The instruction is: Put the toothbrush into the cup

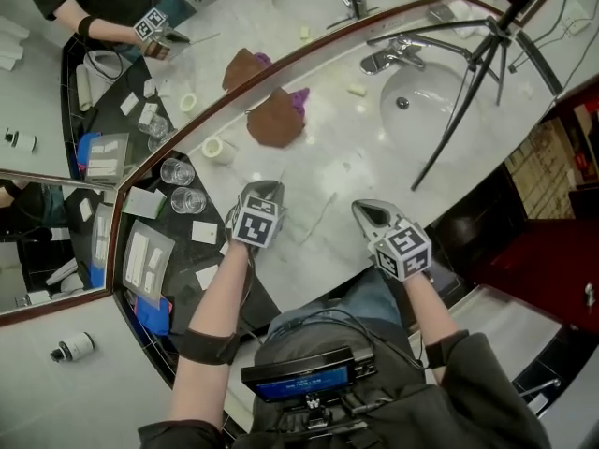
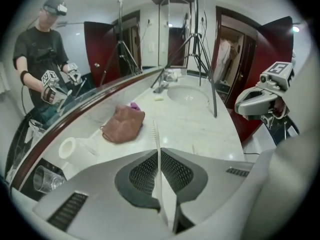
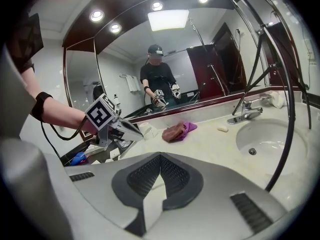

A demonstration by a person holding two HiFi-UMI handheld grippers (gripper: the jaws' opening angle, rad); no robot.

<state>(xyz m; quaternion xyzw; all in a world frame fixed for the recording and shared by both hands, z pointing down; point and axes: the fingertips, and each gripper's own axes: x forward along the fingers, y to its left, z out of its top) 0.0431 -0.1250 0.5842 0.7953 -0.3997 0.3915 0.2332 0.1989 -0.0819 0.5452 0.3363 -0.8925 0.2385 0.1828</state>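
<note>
Clamping the toothbrush (image 2: 154, 131) between its nearly closed jaws, the left gripper (image 2: 161, 154) holds it by the handle. The thin white neck and bristle head stick out past the fingertips toward twelve o'clock, above the marble counter (image 2: 200, 134). The right gripper (image 3: 159, 156) has its jaws together with nothing between them. In the left gripper view it hangs at two o'clock, apart from the work.

The brush looks light, stiff and narrow. Its smooth plastic handle could swivel or slide between the pads, so a firm hold partway along the handle, as here, seems right. The free end is then left to lead into the cup.

A white cup (image 2: 67, 147) stands at nine o'clock of the left jaws, near the mirror edge, mouth up as far as can be told. A clear glass tumbler (image 2: 44, 179) sits nearer, at eight o'clock; which of the two is meant I cannot tell. Farther off, a brown cloth (image 2: 122, 125) lies at eleven o'clock, and the sink (image 2: 187, 95) at one o'clock.
</note>
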